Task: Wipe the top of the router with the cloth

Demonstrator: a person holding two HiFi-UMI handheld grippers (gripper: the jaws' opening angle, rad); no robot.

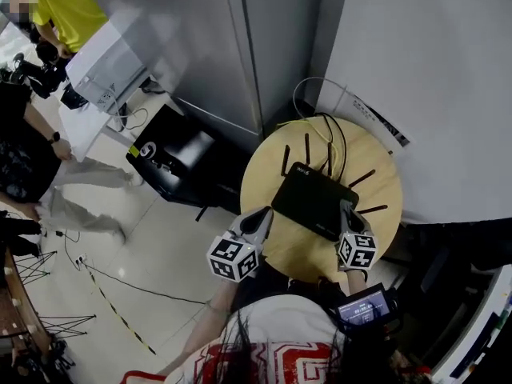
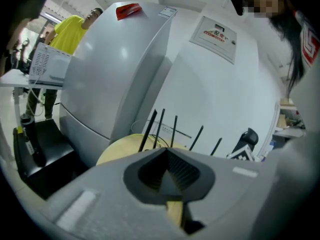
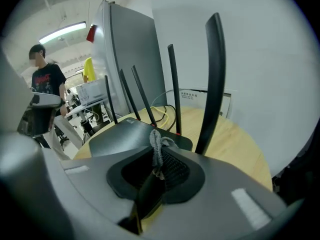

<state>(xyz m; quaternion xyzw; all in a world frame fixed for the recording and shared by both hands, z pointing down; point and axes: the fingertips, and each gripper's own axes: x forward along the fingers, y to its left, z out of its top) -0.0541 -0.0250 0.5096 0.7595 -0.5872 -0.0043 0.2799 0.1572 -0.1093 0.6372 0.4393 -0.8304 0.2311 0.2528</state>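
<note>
Step (judged): cloth gripped, wipe not yet begun.
- Right gripper [image 1: 347,210]: jaws clamped on grey cloth [image 3: 156,144]. Only a small twisted, soft tuft shows. Sits at router's right edge, head view centre-right.
- Left gripper [image 1: 262,214]: jaws together, nothing between. Sits at router's left corner.
- Router [image 1: 314,201]: flat matte black slab on round pale wood table [image 1: 384,154]. Antennas [image 3: 214,84] thin and rigid.

Next: press tuft onto top, sweep across, avoid antennas.

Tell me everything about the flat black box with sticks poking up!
The flat black plastic router lies on the round pale wooden table, matte top up, small white print near one back corner. Black antennas stand along its back and sides. Yellow and black cables run behind it. The left gripper and right gripper sit at its near corners; contact is unclear.
</note>
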